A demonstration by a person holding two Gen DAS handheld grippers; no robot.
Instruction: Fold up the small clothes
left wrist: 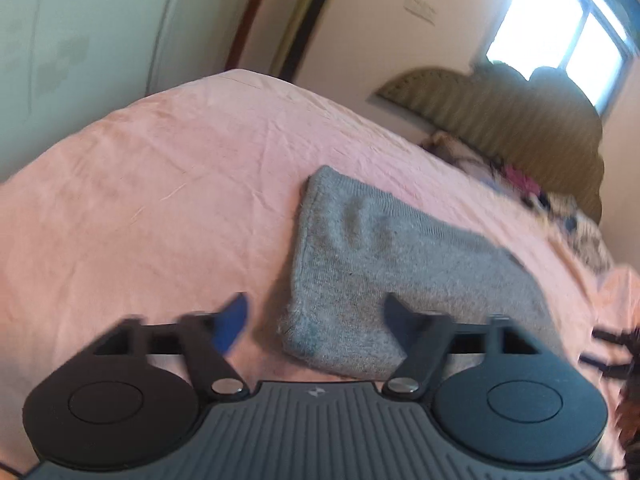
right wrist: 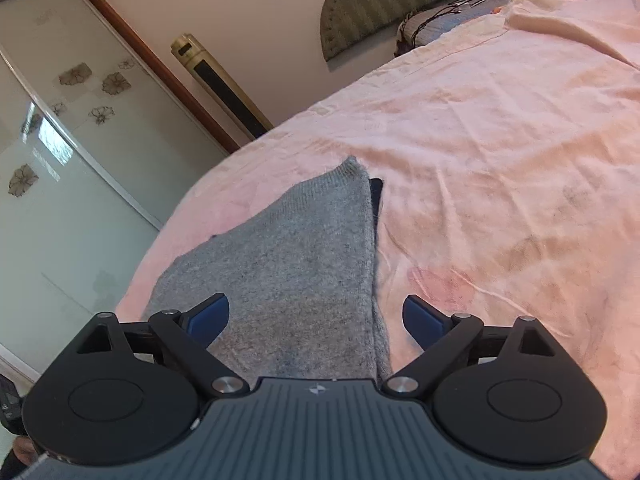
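Note:
A grey knitted garment point(left wrist: 384, 252) lies folded flat on the pink bedsheet point(left wrist: 160, 184). In the left wrist view my left gripper point(left wrist: 316, 320) is open and empty, just above the garment's near corner. In the right wrist view the same grey garment point(right wrist: 300, 272) stretches away from me, with a dark layer point(right wrist: 376, 192) showing under its far right edge. My right gripper point(right wrist: 316, 316) is open and empty, hovering over the garment's near end, its left finger above the cloth and its right finger above the pink sheet point(right wrist: 500, 160).
A padded headboard point(left wrist: 520, 120) and a heap of mixed clothes point(left wrist: 520, 184) lie at the far end of the bed. A wardrobe with glass sliding doors point(right wrist: 60, 140) and a tall gold tower unit point(right wrist: 224, 84) stand beside the bed. A window point(left wrist: 560, 32) is bright.

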